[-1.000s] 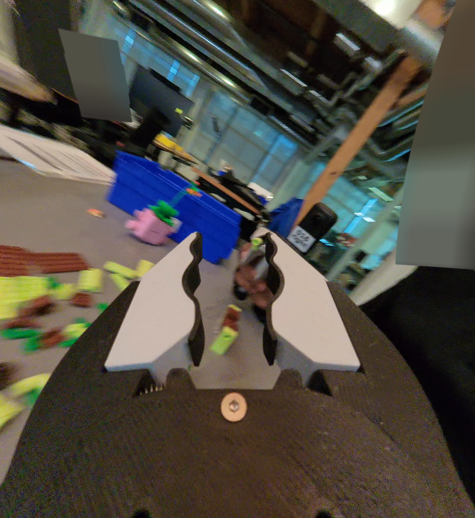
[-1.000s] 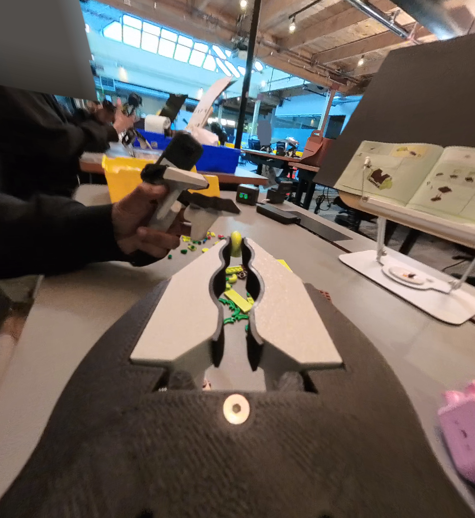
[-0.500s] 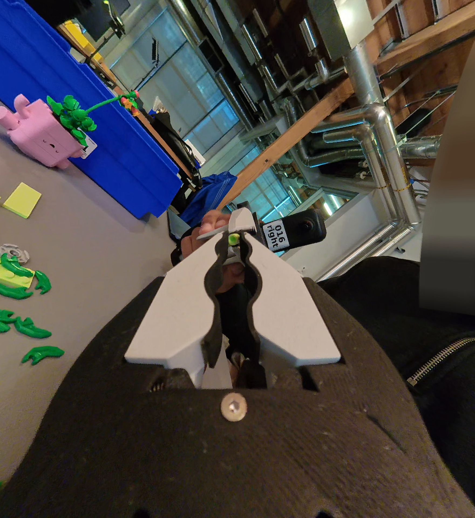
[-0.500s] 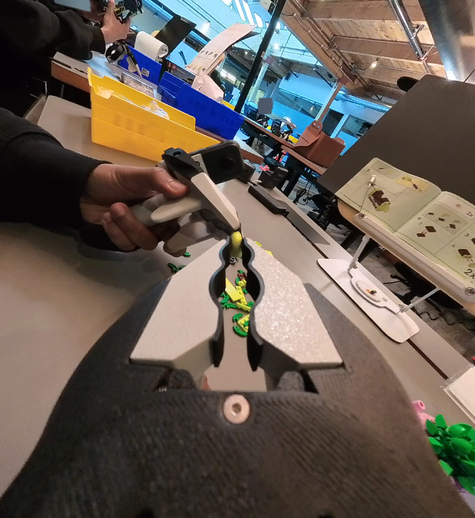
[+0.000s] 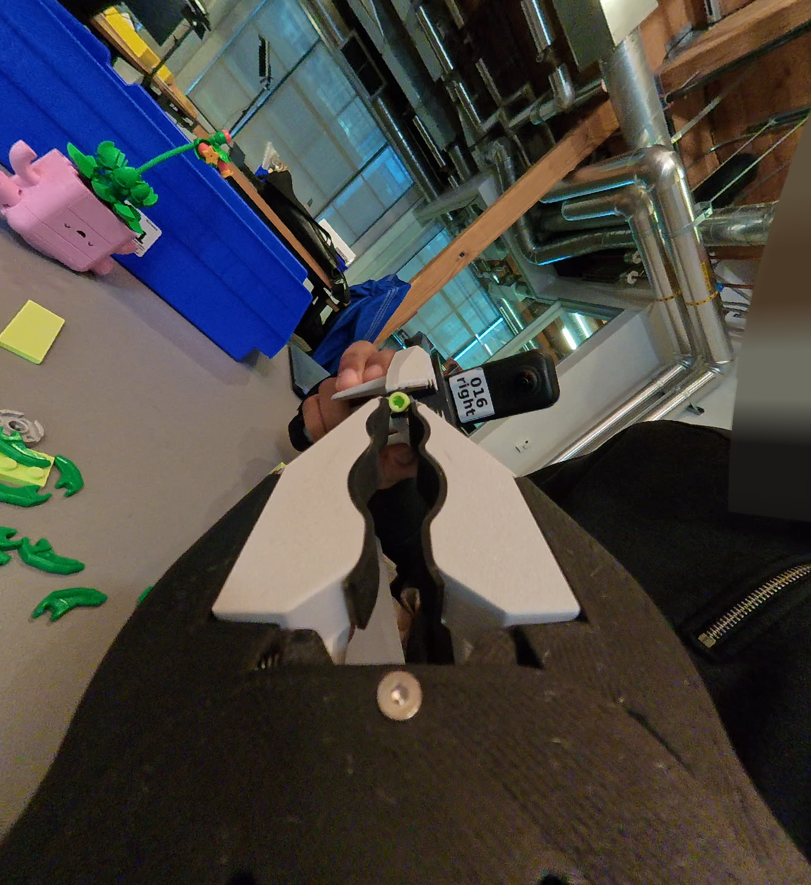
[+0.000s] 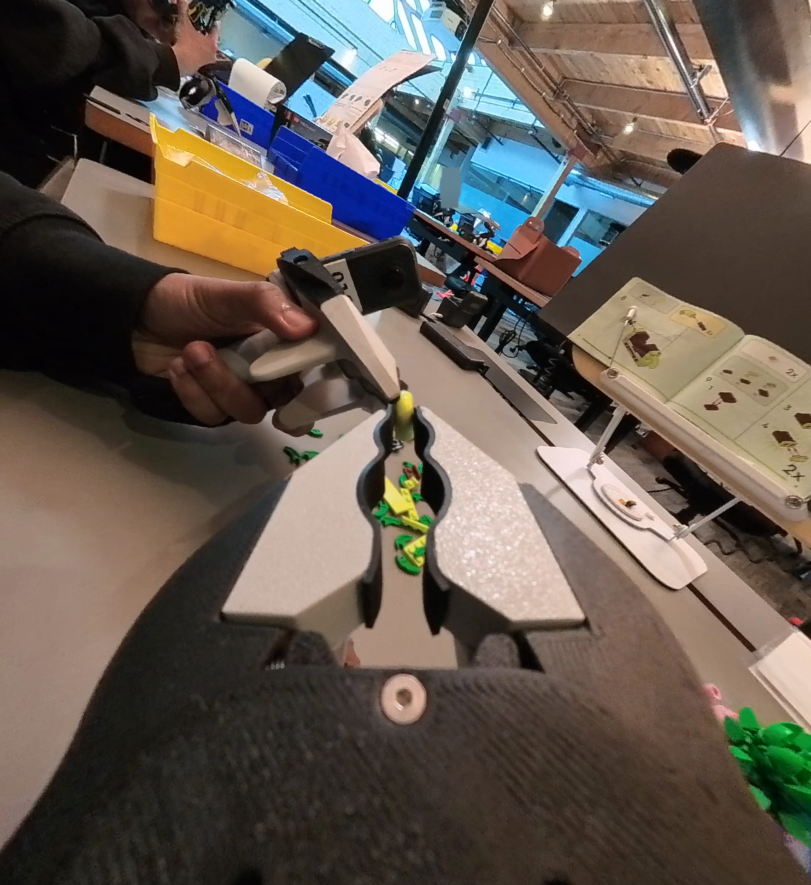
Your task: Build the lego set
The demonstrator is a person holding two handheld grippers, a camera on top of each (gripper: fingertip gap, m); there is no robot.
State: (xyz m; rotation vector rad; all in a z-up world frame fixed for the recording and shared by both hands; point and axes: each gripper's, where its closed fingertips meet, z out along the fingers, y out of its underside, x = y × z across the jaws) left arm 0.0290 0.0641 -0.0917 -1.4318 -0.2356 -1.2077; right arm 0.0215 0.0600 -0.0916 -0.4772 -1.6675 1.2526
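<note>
A small lime-green lego piece (image 6: 403, 411) is held in the air between both grippers, which face each other tip to tip. My right gripper (image 6: 402, 424) is shut on its lower part. My left gripper (image 5: 398, 415) is shut on its end, which shows as a lime round stud (image 5: 398, 401) at the tips. In the right wrist view a bare hand (image 6: 217, 325) holds the left gripper (image 6: 390, 390), whose tips meet on top of the piece. In the left wrist view the right gripper (image 5: 384, 383) sits just beyond my tips.
Loose green leaf pieces (image 5: 49, 560), lime plates (image 5: 30, 330) and a grey round piece (image 5: 16, 426) lie on the grey table. A pink lego pot with a green plant (image 5: 66, 215) stands by a blue bin (image 5: 178, 191). A yellow bin (image 6: 231, 225) and an instruction booklet on a stand (image 6: 729, 397) stand farther off. Only a small space, under 4 cm, lies between the two pairs of fingers.
My left gripper swung up from the table toward the right gripper and closed from open onto the lime piece. The right gripper stayed shut on it and tilted.
</note>
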